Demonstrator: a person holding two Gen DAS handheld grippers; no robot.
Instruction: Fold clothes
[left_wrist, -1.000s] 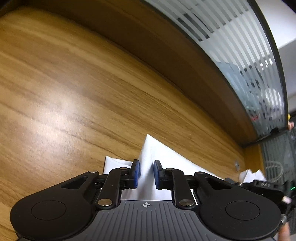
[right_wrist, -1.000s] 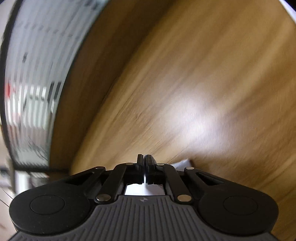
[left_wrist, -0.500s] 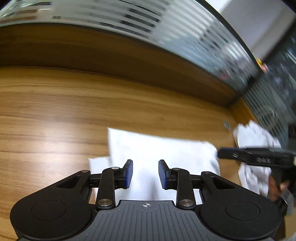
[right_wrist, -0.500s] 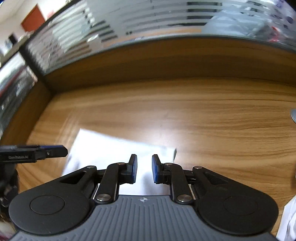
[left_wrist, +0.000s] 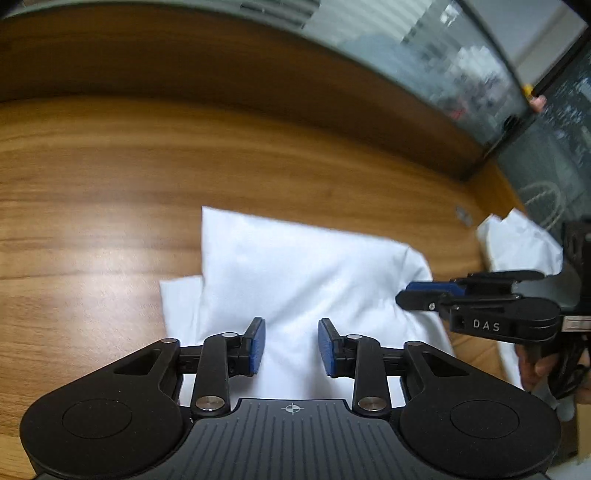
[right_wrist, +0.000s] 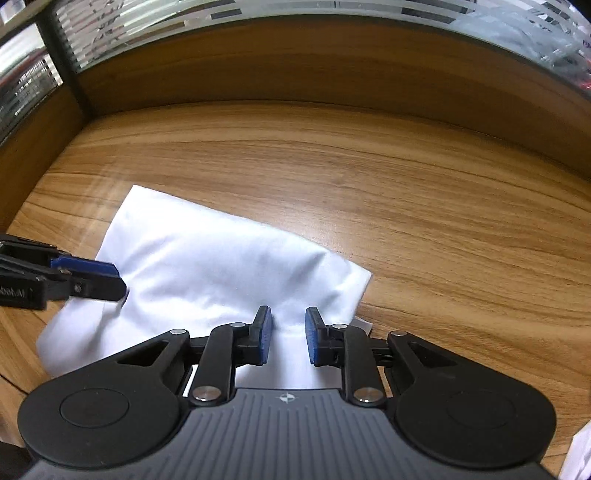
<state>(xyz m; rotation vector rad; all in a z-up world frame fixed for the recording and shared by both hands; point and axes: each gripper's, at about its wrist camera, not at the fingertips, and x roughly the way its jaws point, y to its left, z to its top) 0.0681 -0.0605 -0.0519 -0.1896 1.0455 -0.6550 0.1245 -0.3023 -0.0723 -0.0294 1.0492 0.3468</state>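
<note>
A white garment (left_wrist: 295, 273) lies folded into a rough rectangle on the wooden table (left_wrist: 110, 177), with a sleeve edge poking out at its left. My left gripper (left_wrist: 290, 345) hovers open over its near edge, nothing between the blue pads. In the right wrist view the same white garment (right_wrist: 221, 266) lies flat, and my right gripper (right_wrist: 288, 339) stands open above its near right part. The right gripper (left_wrist: 436, 295) shows side-on at the garment's right end in the left wrist view. The left gripper (right_wrist: 92, 280) shows at the garment's left end in the right wrist view.
More white clothes (left_wrist: 517, 243) lie piled at the table's right end. A wooden partition (right_wrist: 332, 62) topped with striped frosted glass (right_wrist: 184, 18) runs along the far side. A hand (left_wrist: 535, 369) holds the right gripper's handle. Bare wood spreads beyond the garment.
Both grippers have let go of the cloth and opened. They pulled back and levelled out, and the garment now lies flat and folded on the table.
</note>
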